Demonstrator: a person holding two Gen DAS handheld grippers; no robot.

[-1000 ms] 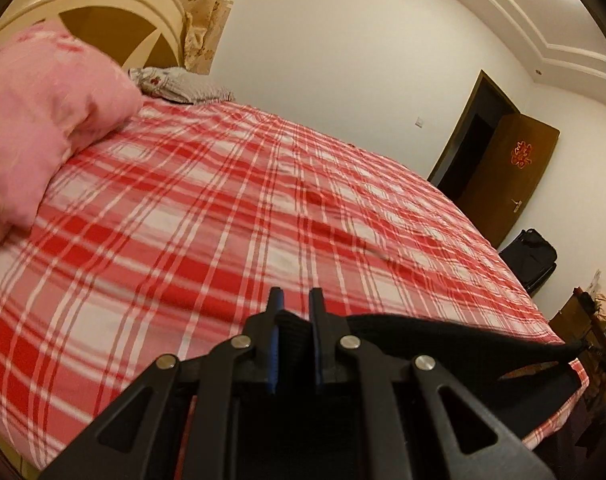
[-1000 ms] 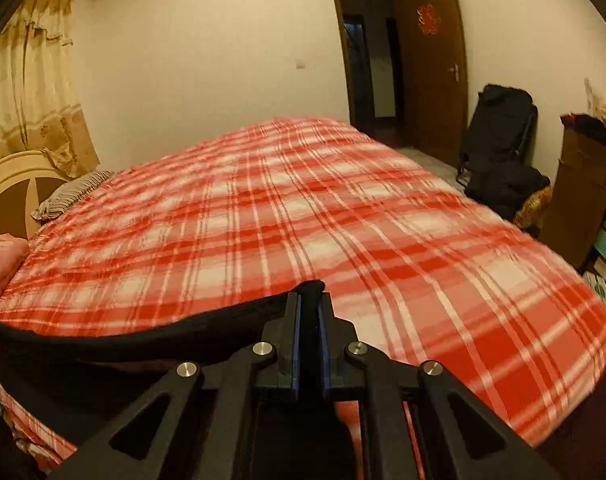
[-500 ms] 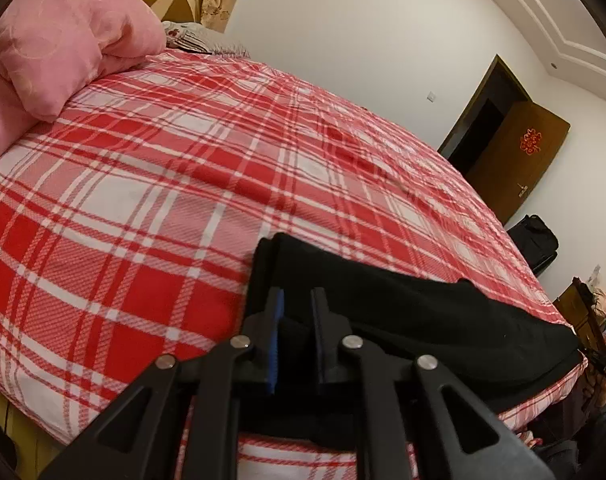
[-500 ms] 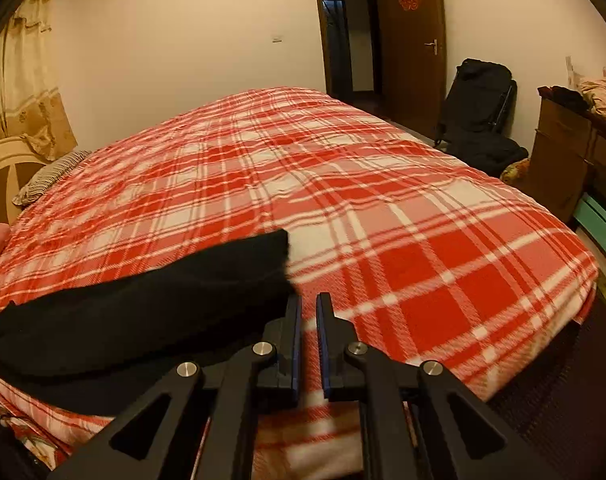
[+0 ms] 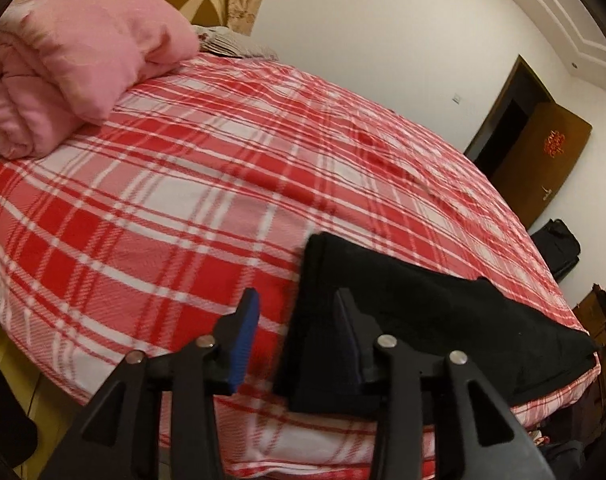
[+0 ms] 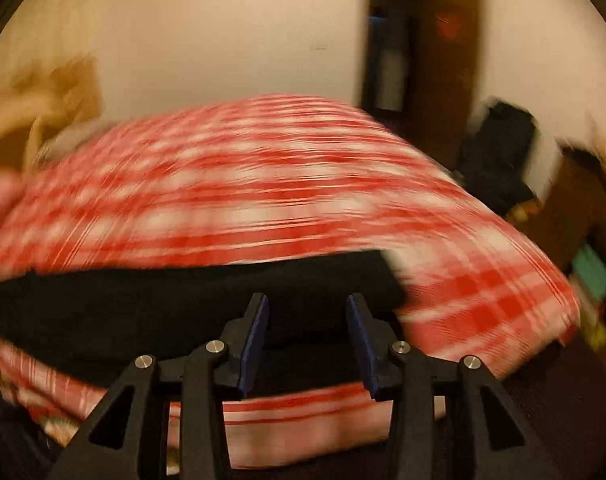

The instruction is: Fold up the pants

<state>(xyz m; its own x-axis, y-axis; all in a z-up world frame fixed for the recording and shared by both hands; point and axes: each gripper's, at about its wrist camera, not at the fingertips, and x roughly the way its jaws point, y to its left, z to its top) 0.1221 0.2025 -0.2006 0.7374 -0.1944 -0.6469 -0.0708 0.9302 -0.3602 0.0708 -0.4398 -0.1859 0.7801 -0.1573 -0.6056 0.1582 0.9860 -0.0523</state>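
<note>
1. The pants (image 5: 415, 320) lie as a long black band along the near edge of the bed (image 5: 207, 184). They run from lower centre to the lower right of the left wrist frame, and from the left edge to the centre of the right wrist frame (image 6: 191, 304). They look folded lengthwise, so the next fold is probably end to end.
2. The left claw (image 5: 297, 312) is open and empty, and it sits over the left end of the band. Its right finger lies over black cloth and its left finger over the plaid sheet. Close it on the whole stack at that end, not just the top layer.
3. The right claw (image 6: 307, 316) is also open with nothing between its fingers, low over the band near its right end. That frame is blurred, so I cannot tell whether it touches the cloth.
4. Take each corner squarely before lifting, and keep the edges lined up so the layers do not slide.
5. The band sits close to the mattress edge, so carry the fold inward, toward the frame's centre.
6. The pink quilt (image 5: 75, 60), upper left, is well apart and needs no care.
</note>
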